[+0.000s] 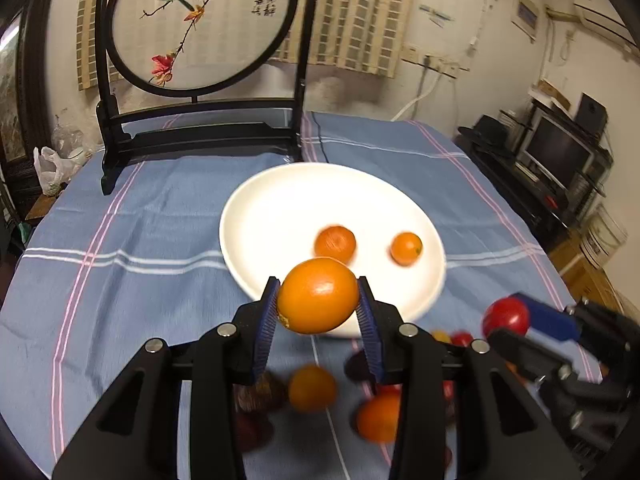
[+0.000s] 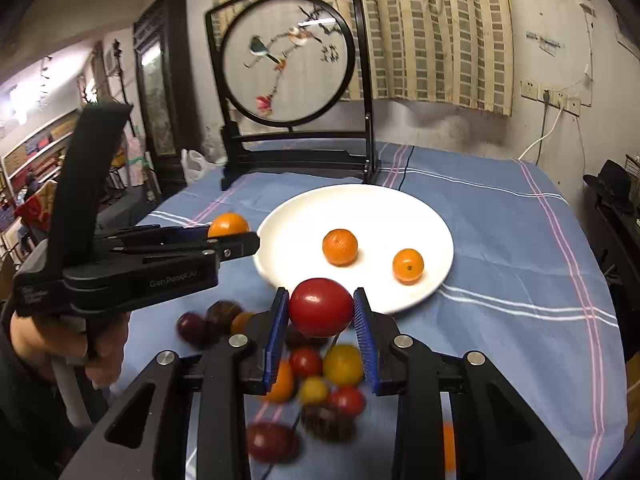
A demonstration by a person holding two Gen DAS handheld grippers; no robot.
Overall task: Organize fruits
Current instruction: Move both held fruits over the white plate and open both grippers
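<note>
Ribbed blue pads of the left gripper (image 1: 318, 306) clamp a smooth, oval orange kumquat (image 1: 318, 295) above the near rim of a glossy round white plate (image 1: 280, 200). The right gripper (image 2: 321, 314) pinches a shiny red tomato (image 2: 321, 307) between its ridged pads, just short of the plate. Two small orange fruits (image 2: 340, 247) sit on the plate; loose round fruits (image 2: 343, 365) lie blurred on the striped blue tablecloth (image 2: 520, 260).
</note>
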